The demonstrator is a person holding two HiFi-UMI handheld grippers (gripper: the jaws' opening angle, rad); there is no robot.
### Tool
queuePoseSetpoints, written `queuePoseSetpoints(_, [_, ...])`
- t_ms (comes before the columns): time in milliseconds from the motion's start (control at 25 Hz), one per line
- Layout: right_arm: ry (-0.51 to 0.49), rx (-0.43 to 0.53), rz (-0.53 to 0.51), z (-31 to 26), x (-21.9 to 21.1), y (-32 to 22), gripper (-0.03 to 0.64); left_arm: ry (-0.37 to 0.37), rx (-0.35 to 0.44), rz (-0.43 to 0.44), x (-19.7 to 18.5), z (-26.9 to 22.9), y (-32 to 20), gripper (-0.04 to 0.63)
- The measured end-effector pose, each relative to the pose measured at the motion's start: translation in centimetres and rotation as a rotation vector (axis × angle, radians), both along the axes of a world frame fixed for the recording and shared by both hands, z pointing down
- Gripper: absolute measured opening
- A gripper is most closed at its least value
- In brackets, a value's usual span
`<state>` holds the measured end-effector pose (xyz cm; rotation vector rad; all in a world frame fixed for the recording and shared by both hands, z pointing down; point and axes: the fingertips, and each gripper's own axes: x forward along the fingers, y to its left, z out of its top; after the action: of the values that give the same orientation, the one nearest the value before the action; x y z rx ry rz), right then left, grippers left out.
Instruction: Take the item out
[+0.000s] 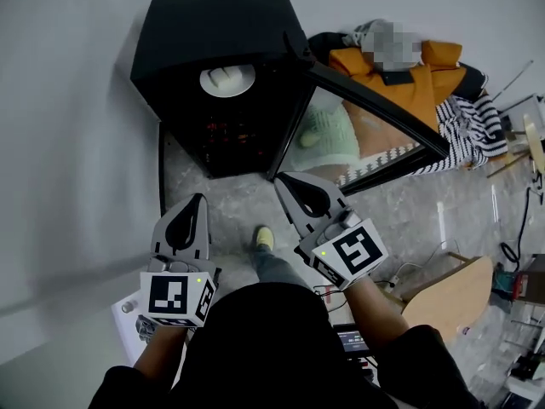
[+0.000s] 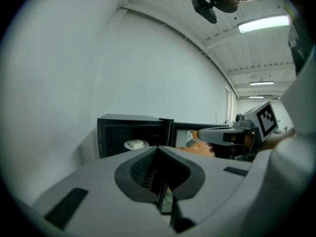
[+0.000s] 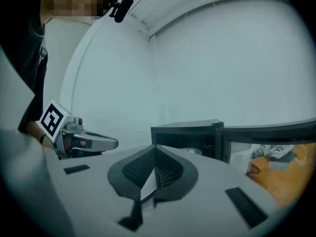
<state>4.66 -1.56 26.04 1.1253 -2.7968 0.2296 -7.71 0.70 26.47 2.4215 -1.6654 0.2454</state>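
Note:
A black microwave-like box [image 1: 213, 24] stands on the floor with its door [image 1: 375, 113] swung open to the right. Inside it a white plate [image 1: 227, 80] carries a pale block; in the left gripper view the plate [image 2: 136, 144] sits in the dark opening. My left gripper [image 1: 197, 201] hangs shut and empty in front of the box, a little short of the opening. My right gripper [image 1: 285, 181] is also shut with nothing in it, close to the lower edge of the door. Seen from the right gripper view, the box [image 3: 185, 130] lies ahead and the left gripper [image 3: 98, 142] is at the left.
A heap of orange and striped fabric [image 1: 400, 75] lies behind the open door. A wooden board [image 1: 451, 296], cables and small gear are at the right. My shoe [image 1: 265, 237] is between the grippers, a white box [image 1: 128, 322] at lower left, and a pale wall at left.

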Motion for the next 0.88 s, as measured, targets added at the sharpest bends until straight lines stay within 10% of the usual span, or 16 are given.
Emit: queuePoseSetpoints(880, [-0.088,-0.040,-0.035,3.0,3.1,-9.3,0.006,-0.088,-0.056,-0.010,4.9,2.4,-7.8,0.005])
